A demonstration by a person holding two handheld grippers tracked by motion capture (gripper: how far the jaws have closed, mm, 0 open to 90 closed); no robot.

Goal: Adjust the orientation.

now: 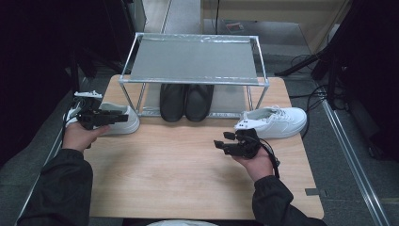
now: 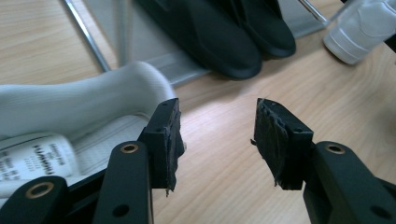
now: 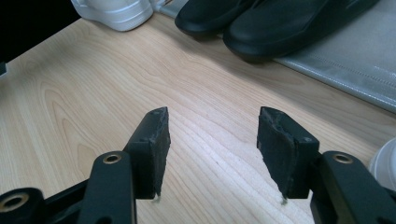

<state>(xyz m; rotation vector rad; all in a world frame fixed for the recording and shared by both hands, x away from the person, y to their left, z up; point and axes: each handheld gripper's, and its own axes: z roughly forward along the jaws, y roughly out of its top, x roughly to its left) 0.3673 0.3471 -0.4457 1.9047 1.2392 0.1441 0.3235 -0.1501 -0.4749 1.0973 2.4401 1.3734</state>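
**Tongs open beside two white sneakers**

Hands sit low over the surface (image 1: 188, 165), one at each side, with our forearms coming in from the near edge. We note the left tongs (image 1: 123, 117) held level, pointing across toward the middle, right against the left white sneaker (image 1: 115, 118) near the left edge. In the left gripper view one pad (image 2: 168, 140) lies just beside that sneaker's heel collar, and bare wood shows between the jaws; they stand apart and grip nothing. We hold the right tongs (image 1: 221, 140) palm-up, pointing left, just in front of the right white sneaker (image 1: 277, 121). Their jaws also stand apart over bare wood, holding nothing.

We record a light wood-grain surface. At its far side stands a metal shoe rack (image 1: 195, 59) with a grey top shelf, and a pair of black shoes (image 1: 186, 101) sits on its lower tier, toes toward us. Grey floor and cables surround the surface; the left of the room is dark.

We see an open stretch of wood between the two hands and the near edge.
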